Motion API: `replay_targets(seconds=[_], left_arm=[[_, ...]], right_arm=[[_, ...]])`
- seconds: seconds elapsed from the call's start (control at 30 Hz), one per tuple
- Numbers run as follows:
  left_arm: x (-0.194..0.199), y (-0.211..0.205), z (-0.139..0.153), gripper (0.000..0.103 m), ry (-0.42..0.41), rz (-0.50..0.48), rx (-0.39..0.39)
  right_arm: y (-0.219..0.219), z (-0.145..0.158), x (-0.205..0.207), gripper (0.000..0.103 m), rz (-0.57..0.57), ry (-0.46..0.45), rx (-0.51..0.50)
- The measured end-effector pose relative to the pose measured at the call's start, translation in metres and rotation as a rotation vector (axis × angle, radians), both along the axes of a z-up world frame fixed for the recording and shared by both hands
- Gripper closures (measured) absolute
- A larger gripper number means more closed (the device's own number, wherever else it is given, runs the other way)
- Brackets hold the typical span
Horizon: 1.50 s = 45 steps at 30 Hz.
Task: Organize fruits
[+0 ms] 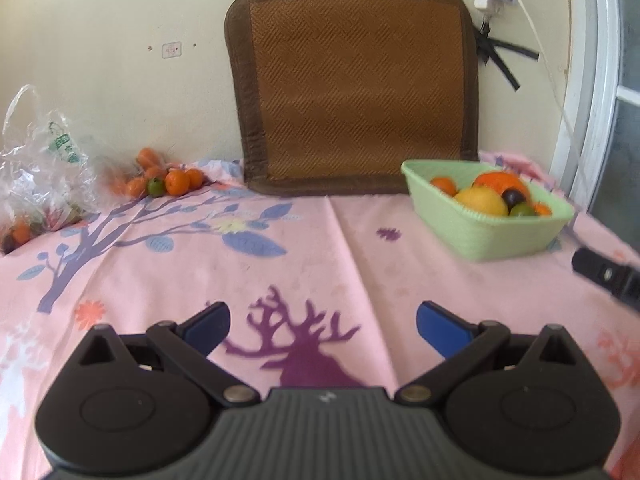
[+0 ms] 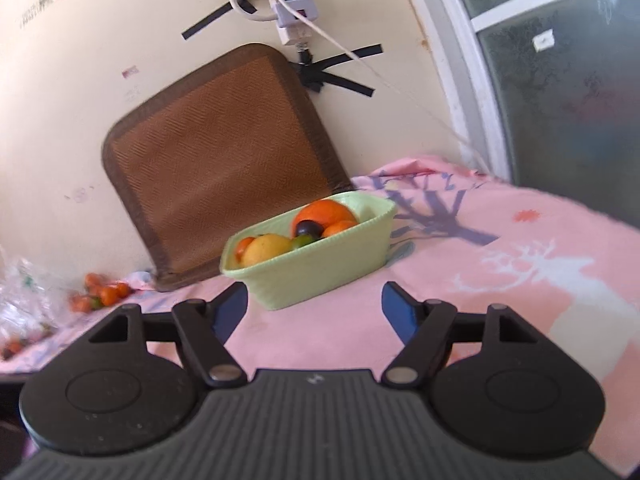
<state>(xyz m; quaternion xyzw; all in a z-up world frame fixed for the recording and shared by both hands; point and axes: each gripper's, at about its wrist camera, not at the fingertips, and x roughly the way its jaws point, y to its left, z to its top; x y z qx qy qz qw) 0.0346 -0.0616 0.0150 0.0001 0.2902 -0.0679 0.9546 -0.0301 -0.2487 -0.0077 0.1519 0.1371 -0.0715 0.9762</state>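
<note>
A pale green basket [image 1: 500, 236] [image 2: 320, 272] stands on the pink cloth at the right and holds an orange [image 1: 500, 180] [image 2: 324, 212], a yellow fruit [image 1: 480, 200] [image 2: 264, 250], a dark plum [image 2: 308, 227] and small ones. A loose cluster of small orange fruits with one green fruit [image 1: 166, 182] [image 2: 102, 294] lies by the wall at the far left. My left gripper [image 1: 323, 326] is open over the cloth, nothing between its blue pads. My right gripper [image 2: 314, 308] is open just short of the basket's near corner, not touching it.
A clear plastic bag [image 1: 38, 176] with a few fruits lies at the left edge. A brown woven mat [image 1: 356, 92] leans on the wall behind the table. Power strip and cables [image 2: 292, 16] hang on the wall; a window frame [image 1: 592, 80] lies right.
</note>
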Motion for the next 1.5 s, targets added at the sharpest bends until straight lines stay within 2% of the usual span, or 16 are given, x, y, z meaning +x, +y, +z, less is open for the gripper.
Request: replay_targets(seconds=[0.1, 0.23, 0.33, 0.43, 0.77, 0.9, 1.2, 1.5], left_arm=[[0.005, -0.003, 0.003, 0.000, -0.039, 0.003, -0.043], [0.010, -0.006, -0.007, 0.000, -0.026, -0.016, -0.096], [0.013, -0.005, -0.017, 0.000, 0.000, -0.009, -0.091], [0.009, 0.001, -0.016, 0.000, -0.029, 0.011, -0.115], [0.000, -0.001, -0.010, 0.000, -0.077, 0.011, -0.073], [0.003, -0.003, -0.013, 0.000, -0.034, 0.000, -0.055], [-0.003, -0.007, -0.012, 0.000, -0.073, 0.003, -0.021], [-0.001, -0.005, -0.012, 0.000, -0.063, -0.002, -0.034]], right_arm=[[0.000, 0.002, 0.002, 0.027, -0.029, -0.016, -0.071], [-0.006, -0.001, 0.006, 0.026, -0.011, 0.009, -0.043], [-0.007, -0.002, 0.006, 0.026, -0.003, 0.003, -0.034], [-0.005, -0.002, 0.006, 0.025, 0.003, 0.001, -0.042], [-0.003, -0.001, 0.005, 0.023, 0.003, -0.012, -0.049], [-0.003, -0.001, 0.005, 0.023, 0.002, -0.012, -0.048], [-0.003, -0.001, 0.005, 0.022, 0.003, -0.012, -0.047], [-0.003, -0.001, 0.004, 0.022, 0.003, -0.010, -0.049]])
